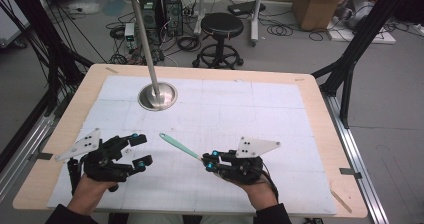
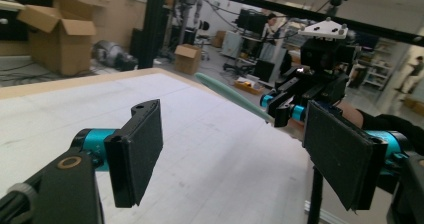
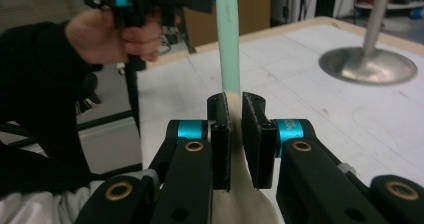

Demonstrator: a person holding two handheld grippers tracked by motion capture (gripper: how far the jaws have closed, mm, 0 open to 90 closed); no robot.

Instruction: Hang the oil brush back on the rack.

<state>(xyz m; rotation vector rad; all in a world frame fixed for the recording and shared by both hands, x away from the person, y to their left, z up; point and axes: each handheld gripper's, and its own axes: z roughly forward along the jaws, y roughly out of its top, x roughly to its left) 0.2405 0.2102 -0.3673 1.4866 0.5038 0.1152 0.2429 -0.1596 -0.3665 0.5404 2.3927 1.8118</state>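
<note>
Right gripper (image 1: 209, 161) lower centre, clenched on spatula (image 1: 179, 146), teal handle slanting up-left above the mat (image 1: 280, 114), left gripper (image 1: 140, 150) lower left, jaws released and empty, metal stand (image 1: 157, 96) upper left.

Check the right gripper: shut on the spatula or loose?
Shut on it: the right gripper pads press the mint-green spatula near its pale blade end.

The long spoon-like tool (image 3: 229, 39) has a mint green handle and a cream white end. Both grippers, left (image 1: 136, 151) and right (image 1: 210, 160), are black with bright blue rings and pale grey plates on top. The table (image 1: 320, 114) has a light wood rim, covered by a white mat with thin grey grid lines. The round metal stand (image 1: 157, 95) is shiny silver.
</note>
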